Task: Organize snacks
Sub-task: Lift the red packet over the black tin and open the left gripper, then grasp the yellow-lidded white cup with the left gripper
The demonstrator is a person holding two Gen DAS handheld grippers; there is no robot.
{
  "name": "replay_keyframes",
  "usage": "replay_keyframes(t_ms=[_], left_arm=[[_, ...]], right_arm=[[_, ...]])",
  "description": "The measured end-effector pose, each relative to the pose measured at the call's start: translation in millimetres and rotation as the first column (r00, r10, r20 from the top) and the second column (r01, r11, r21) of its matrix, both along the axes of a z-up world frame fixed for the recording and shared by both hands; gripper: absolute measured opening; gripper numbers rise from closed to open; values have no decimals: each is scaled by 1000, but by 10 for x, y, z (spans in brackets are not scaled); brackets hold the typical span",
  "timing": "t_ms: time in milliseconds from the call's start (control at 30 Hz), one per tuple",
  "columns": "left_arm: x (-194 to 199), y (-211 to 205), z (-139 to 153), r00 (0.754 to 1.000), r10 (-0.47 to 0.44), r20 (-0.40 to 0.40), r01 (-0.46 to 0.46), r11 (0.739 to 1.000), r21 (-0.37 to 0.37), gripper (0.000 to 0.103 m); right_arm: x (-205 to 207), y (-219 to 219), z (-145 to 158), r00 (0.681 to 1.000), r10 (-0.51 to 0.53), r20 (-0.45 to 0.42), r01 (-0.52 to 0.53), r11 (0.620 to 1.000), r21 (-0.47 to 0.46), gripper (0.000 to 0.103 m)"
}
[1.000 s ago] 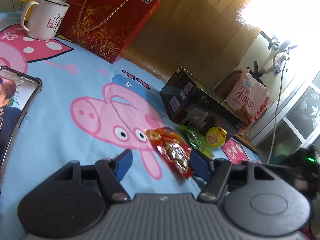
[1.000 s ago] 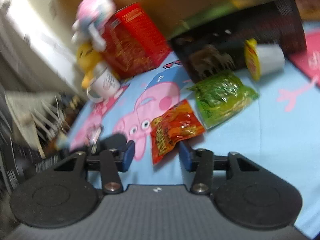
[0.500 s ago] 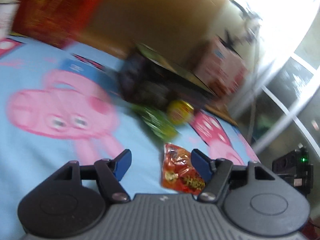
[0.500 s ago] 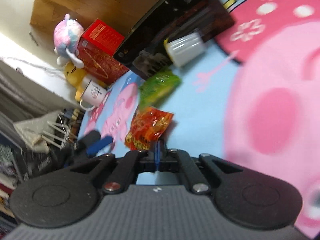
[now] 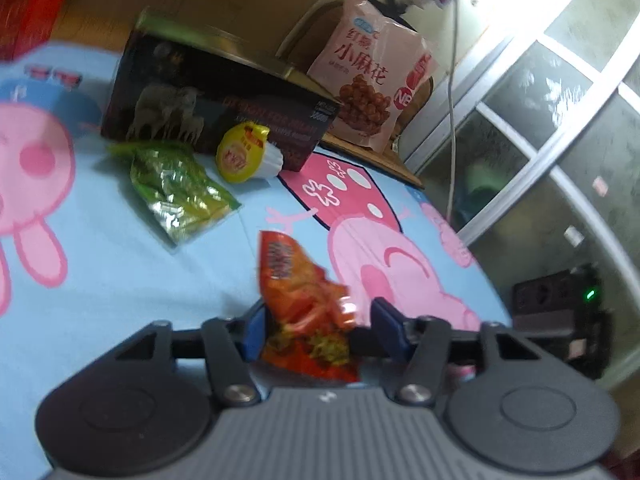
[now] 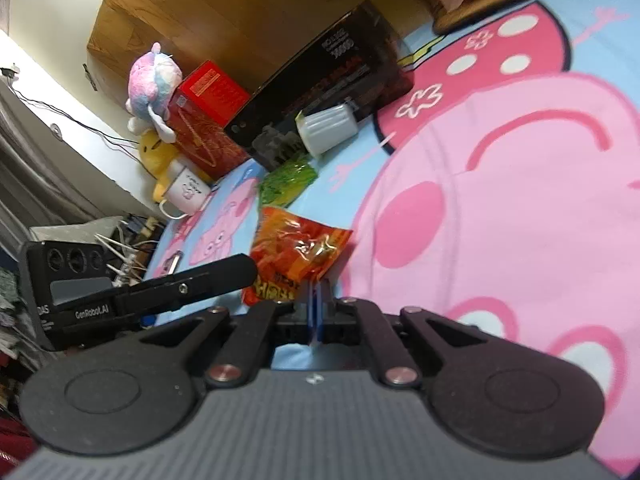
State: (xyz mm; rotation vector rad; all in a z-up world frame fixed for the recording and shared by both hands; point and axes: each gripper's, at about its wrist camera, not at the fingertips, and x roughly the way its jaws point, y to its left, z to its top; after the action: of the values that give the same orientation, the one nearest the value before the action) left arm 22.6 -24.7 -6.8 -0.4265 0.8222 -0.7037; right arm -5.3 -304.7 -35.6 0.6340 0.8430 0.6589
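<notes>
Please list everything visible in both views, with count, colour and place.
red snack packet: 1, red-orange, between the left tongs' pads
green snack packet: 1, green, flat before the dark box
jelly cup: 1, white, yellow lid, sideways by the dark box
dark box: 1, black-brown, on the sheet
pink snack bag: 1, pink, upright behind the dark box
red box: 1, red, far end
pink plush toy: 1, pink, by the red box
yellow plush toy: 1, yellow, below the pink one
mug: 1, white, beside the yellow plush toy
sheet: 1, blue, pink pigs, underneath
left tongs: 1, black, jaws just been closing, packet between them
right tongs: 1, black, shut on that packet's corner
</notes>
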Motion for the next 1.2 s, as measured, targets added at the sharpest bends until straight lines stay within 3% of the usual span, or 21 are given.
replay_keyframes(t_ms=[133, 300, 467, 500, 567, 600, 633, 700, 767, 900, 1000, 1100, 1133, 1200], left_arm=[[78, 24, 2, 999, 10, -32, -11, 1000, -16, 33], [157, 83, 364, 996, 33, 88, -34, 999, 6, 33], [652, 69, 849, 977, 48, 209, -60, 997, 53, 34], [785, 56, 920, 970, 53, 237, -72, 995, 73, 35], [1074, 7, 1004, 956, 92, 279, -134, 982, 135, 52], [1184, -27, 1019, 944, 130, 303, -191, 965, 181, 68], [1269, -39, 1012, 927, 177, 330, -261, 937, 233, 77], [1333, -39, 985, 898, 239, 369, -358, 885, 298, 77], [1219, 52, 949, 874, 271, 403, -402, 871, 284, 79], [821, 289, 796, 854, 333, 400, -445, 866, 228, 80], [657, 418, 641, 873, 351, 339, -438, 869, 229, 80], [581, 471, 474, 902, 352, 251, -408, 886, 221, 79], [552, 469, 432, 908, 351, 230, -400, 889, 222, 79], [482, 440, 383, 916, 346, 205, -387, 895, 220, 79]], right_arm=[[89, 207, 30, 998, 60, 22, -59, 998, -10, 5], [300, 363, 269, 990, 95, 104, -95, 995, -5, 5], [724, 443, 639, 975, 56, 215, -56, 998, -7, 5], [840, 471, 725, 968, 39, 249, -36, 999, -18, 5], [1081, 516, 831, 960, 3, 281, 7, 999, -32, 5], [1198, 545, 865, 955, -19, 296, 36, 998, -52, 8], [1313, 579, 880, 946, -54, 320, 90, 991, -97, 9], [1464, 619, 860, 928, -109, 355, 187, 963, -193, 14], [1464, 528, 795, 929, -147, 340, 217, 959, -179, 14], [1185, 248, 582, 931, -169, 325, 202, 977, -71, 18], [1059, 241, 395, 946, -179, 272, 211, 973, -95, 28], [1080, 296, 259, 968, -164, 191, 190, 973, -130, 31], [1095, 308, 244, 973, -154, 171, 178, 974, -137, 35], [1113, 418, 248, 973, -140, 183, 171, 971, -165, 65]])
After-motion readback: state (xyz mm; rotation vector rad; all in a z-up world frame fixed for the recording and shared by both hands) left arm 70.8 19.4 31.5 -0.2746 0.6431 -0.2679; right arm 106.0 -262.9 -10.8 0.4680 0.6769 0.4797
